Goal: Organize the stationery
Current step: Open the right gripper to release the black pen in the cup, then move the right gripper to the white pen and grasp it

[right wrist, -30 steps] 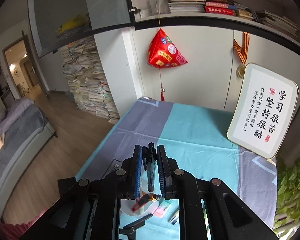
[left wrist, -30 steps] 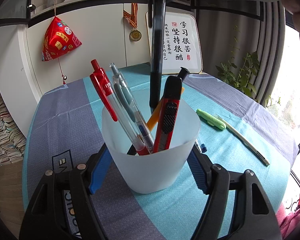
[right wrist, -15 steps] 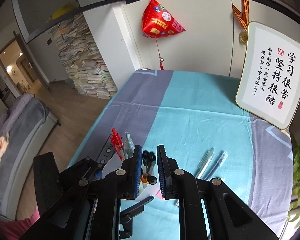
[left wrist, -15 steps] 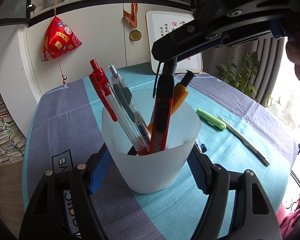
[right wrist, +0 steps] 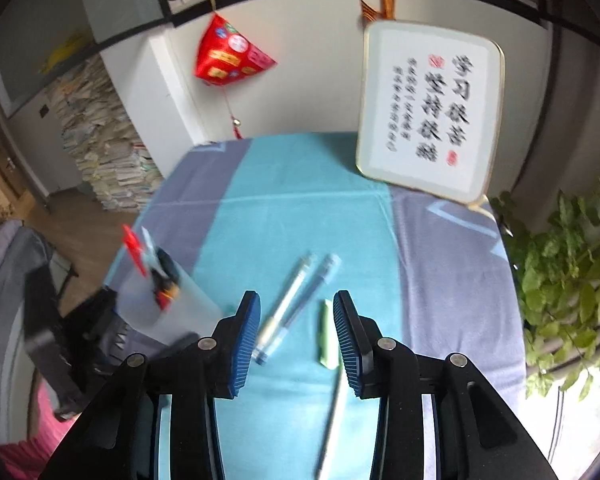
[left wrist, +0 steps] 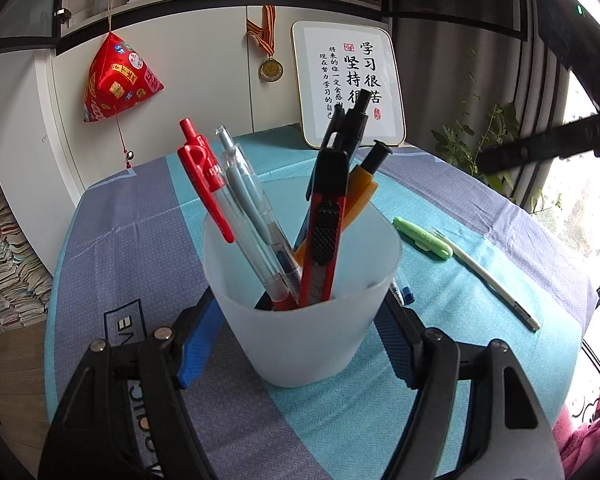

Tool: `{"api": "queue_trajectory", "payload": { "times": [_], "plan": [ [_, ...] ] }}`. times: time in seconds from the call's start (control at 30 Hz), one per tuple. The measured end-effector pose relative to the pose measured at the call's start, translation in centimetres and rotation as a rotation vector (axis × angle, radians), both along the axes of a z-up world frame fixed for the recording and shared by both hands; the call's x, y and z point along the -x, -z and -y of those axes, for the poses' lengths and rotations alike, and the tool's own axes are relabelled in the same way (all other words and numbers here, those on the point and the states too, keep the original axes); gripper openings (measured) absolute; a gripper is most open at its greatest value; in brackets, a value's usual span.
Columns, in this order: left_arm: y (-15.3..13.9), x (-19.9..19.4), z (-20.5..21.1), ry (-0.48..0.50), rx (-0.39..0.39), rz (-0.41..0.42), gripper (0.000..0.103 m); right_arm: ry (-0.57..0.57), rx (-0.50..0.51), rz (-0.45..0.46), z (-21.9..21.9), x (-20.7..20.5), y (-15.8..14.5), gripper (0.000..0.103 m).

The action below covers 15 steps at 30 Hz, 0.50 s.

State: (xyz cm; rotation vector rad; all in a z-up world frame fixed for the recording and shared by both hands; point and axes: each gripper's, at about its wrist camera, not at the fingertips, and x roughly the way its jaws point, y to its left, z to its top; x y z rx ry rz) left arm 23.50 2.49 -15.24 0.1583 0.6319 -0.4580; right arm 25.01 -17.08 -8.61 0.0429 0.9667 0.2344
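My left gripper [left wrist: 300,320] is shut on a frosted white cup [left wrist: 304,312] standing on the table. The cup holds a red pen [left wrist: 204,172], a clear pen [left wrist: 256,216], a red utility knife [left wrist: 324,232], an orange pen [left wrist: 360,196] and a black pen [left wrist: 350,126]. My right gripper [right wrist: 296,320] is open and empty above the table, over two clear pens [right wrist: 296,300], a green highlighter [right wrist: 327,332] and a white pen [right wrist: 334,412]. The cup also shows at the left of the right wrist view [right wrist: 160,300].
The table has a teal and grey-purple cloth [left wrist: 120,240]. A framed calligraphy board [right wrist: 428,116] leans at the far edge. A plant [right wrist: 568,260] stands at the right. The green highlighter [left wrist: 422,238] and the white pen [left wrist: 492,280] lie right of the cup.
My right gripper let the black pen go into the cup, opened, and moved off to the right over the pens on the table. The left gripper and cup stayed still.
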Motion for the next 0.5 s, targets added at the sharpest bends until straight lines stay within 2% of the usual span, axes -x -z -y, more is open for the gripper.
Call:
{"api": "queue_trajectory", "payload": {
  "times": [0.1,0.2,0.33,0.5],
  "plan": [
    [0.0,0.0,0.0,0.000,0.000,0.000,0.072,0.041,0.005,-0.076,1.6,1.3,3.1,0.038],
    [0.0,0.0,0.0,0.000,0.000,-0.002,0.072,0.031,-0.003,-0.114,2.2,3.7,5.5,0.038],
    [0.0,0.0,0.0,0.000,-0.001,-0.002,0.072,0.006,0.027,-0.112,1.8,6.5,6.9,0.038],
    [0.0,0.0,0.0,0.000,0.000,-0.002,0.072,-0.010,0.017,-0.138,1.3,7.2,7.7,0.038]
  ]
}}
